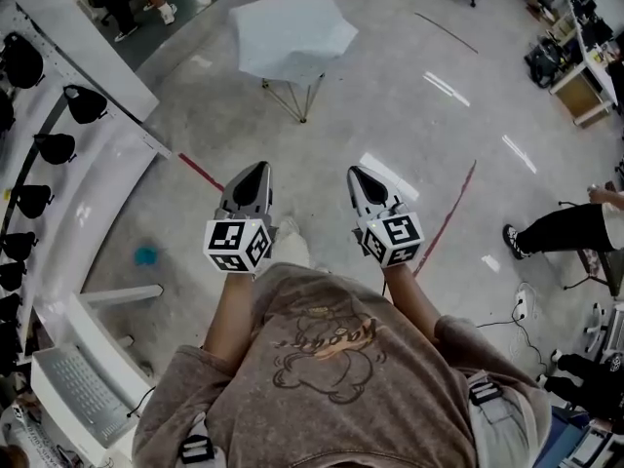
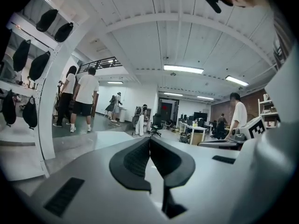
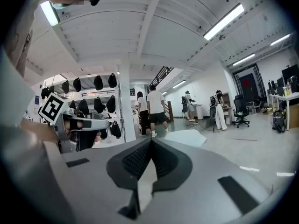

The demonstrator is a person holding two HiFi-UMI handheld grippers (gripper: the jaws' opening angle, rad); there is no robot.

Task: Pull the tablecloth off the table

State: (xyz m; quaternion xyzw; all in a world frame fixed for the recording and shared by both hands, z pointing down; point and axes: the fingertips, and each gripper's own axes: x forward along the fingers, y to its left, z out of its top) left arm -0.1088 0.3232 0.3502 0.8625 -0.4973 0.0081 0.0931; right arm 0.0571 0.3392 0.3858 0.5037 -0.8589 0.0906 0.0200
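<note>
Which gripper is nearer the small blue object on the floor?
Left. The left gripper is held up to the right of the blue object, above the floor; the right gripper is farther right, beyond the left one.

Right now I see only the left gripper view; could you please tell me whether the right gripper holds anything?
Observer: No. The right gripper is shut, with nothing between its jaws.
Operator: Thanks. How far along are we with the cloth?
Observer: Not begun. In the head view the cloth lies over the table, covering its top.
Operator: And where is it from that gripper?
Observer: It stands ahead of it and apart, with bare floor between.
</note>
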